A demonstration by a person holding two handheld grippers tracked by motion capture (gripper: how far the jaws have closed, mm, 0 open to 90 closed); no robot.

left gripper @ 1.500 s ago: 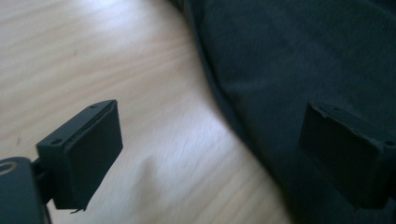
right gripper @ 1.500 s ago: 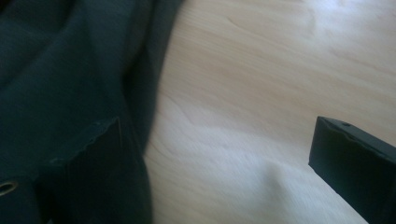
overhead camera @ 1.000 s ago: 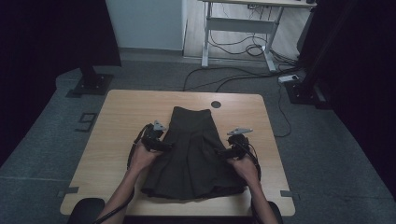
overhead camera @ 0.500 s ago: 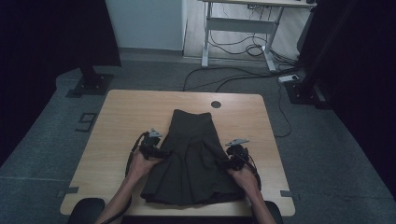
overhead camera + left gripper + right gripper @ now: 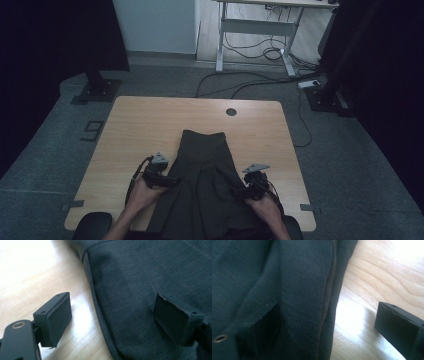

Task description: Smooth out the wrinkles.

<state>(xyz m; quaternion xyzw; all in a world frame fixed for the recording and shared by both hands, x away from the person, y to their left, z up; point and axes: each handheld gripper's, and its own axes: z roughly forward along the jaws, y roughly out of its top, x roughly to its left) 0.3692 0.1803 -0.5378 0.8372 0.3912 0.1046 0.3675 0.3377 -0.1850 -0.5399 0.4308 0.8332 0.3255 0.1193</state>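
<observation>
Since the earlier frame both tongs have slid toward the person, and the dark grey pleated fabric skirt (image 5: 202,185) has come with them, its hem now seemingly over the near edge of the pale wooden tabletop (image 5: 145,125). The left tongs (image 5: 112,320) gape across its side seam, one pad on wood, one on cloth. The right tongs (image 5: 332,325) likewise straddle the opposite seam, unclamped; closing now could pinch one layer only and bunch the pleats.

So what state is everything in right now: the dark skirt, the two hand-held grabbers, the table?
Skirt: spread flat on the table, narrow waist end pointing away from the person, wide hem hanging over the near edge.
Left gripper: jaws open, straddling the skirt's side edge, not clamped.
Right gripper: jaws open, straddling the skirt's other side edge.
Table: wooden top, bare around the skirt.
</observation>
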